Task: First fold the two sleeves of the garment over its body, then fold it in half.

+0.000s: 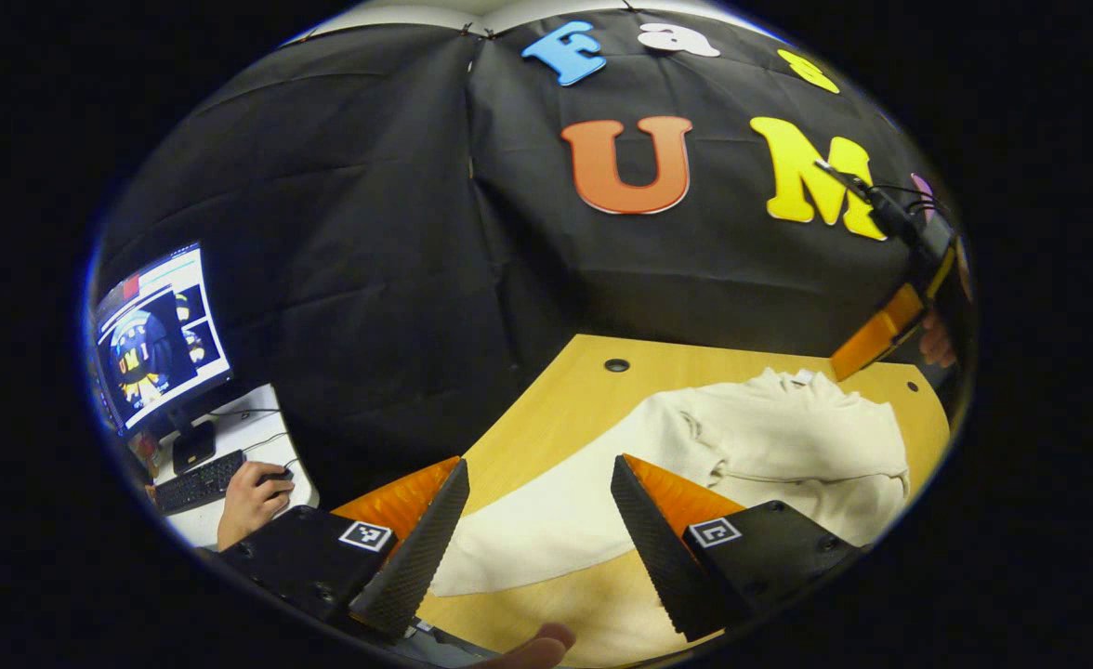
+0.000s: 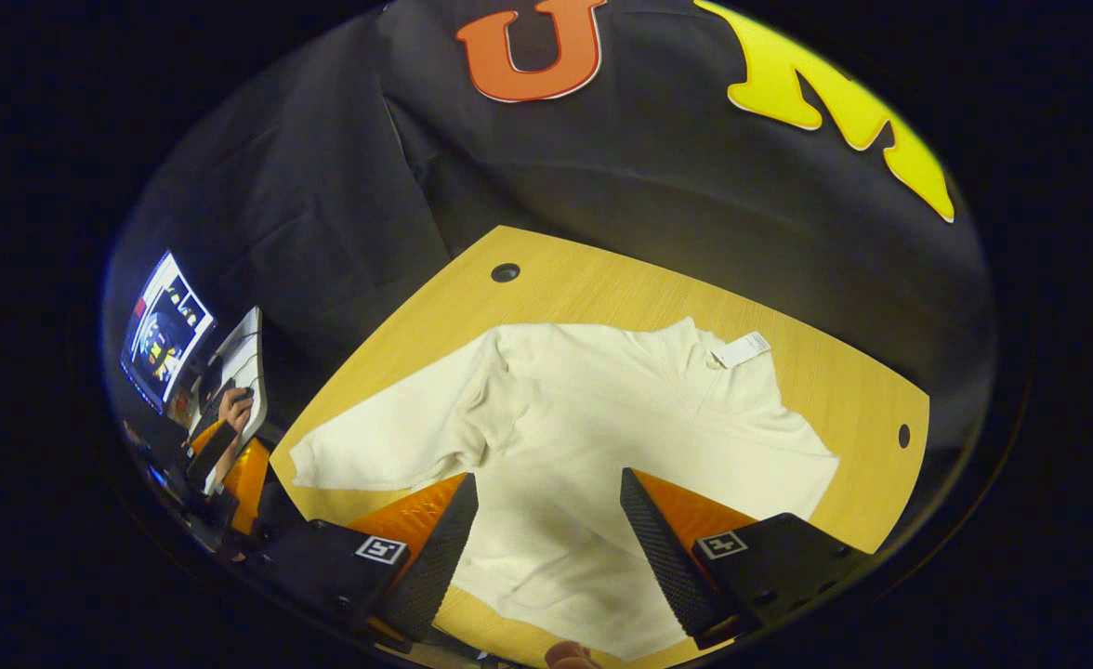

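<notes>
The left hand-held gripper [image 1: 537, 520] hangs above the near edge of the desk [image 1: 565, 390]. Its two fingers stand wide apart and hold nothing. The right hand-held gripper [image 2: 546, 539] hangs over the near part of the garment [image 2: 593, 409]. Its fingers are wide apart too, with nothing between them.

The cream garment lies spread out on the desk. The left sleeve [image 2: 379, 446] sticks out flat to the side. The right sleeve [image 2: 788, 455] also seems to lie out to the side, not over the body. The collar and its white tag [image 2: 742, 349] point to the far side.

So no fold shows, and I think the sleeve step is the one in hand. The next move needs a gripper to go down, pinch a sleeve near its end, and carry it over the body.

The right gripper view shows the whole garment with both sleeves. The left gripper view shows the other gripper [image 1: 881, 334] far off on the right, above the collar end, and a monitor [image 1: 161, 334] and keyboard [image 1: 198, 481] far left.
</notes>
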A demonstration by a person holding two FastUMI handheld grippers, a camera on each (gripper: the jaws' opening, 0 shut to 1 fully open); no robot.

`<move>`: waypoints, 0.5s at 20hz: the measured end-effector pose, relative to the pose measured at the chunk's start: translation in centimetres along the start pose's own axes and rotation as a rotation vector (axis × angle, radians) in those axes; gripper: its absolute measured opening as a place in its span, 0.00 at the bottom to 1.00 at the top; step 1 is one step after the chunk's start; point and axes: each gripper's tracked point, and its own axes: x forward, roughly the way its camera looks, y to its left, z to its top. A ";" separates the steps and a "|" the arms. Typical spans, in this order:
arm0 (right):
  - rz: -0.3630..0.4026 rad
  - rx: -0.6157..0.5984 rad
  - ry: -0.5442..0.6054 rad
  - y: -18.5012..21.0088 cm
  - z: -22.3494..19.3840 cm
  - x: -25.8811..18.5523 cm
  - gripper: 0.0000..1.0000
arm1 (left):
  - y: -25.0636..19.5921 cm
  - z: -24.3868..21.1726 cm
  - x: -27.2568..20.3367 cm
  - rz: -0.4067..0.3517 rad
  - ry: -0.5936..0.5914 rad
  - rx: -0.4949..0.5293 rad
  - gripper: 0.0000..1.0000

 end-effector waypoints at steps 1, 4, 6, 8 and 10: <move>0.001 -0.022 0.019 -0.1 -1.4 -0.4 0.96 | 1.2 -1.6 0.7 0.032 0.035 -0.014 0.99; 0.026 -0.041 0.044 0.5 -4.3 -1.7 0.97 | 4.6 -5.5 2.1 0.135 0.126 -0.041 1.00; 0.039 -0.014 0.030 0.7 -5.0 -1.7 0.96 | 6.9 -7.6 3.2 0.204 0.151 -0.056 1.00; 0.050 0.040 -0.010 0.9 -5.1 -1.7 0.94 | 7.8 -10.5 3.5 0.231 0.230 -0.082 0.99; 0.072 0.085 -0.025 1.0 -5.6 -1.7 0.96 | 8.3 -12.6 3.5 0.252 0.305 -0.141 1.00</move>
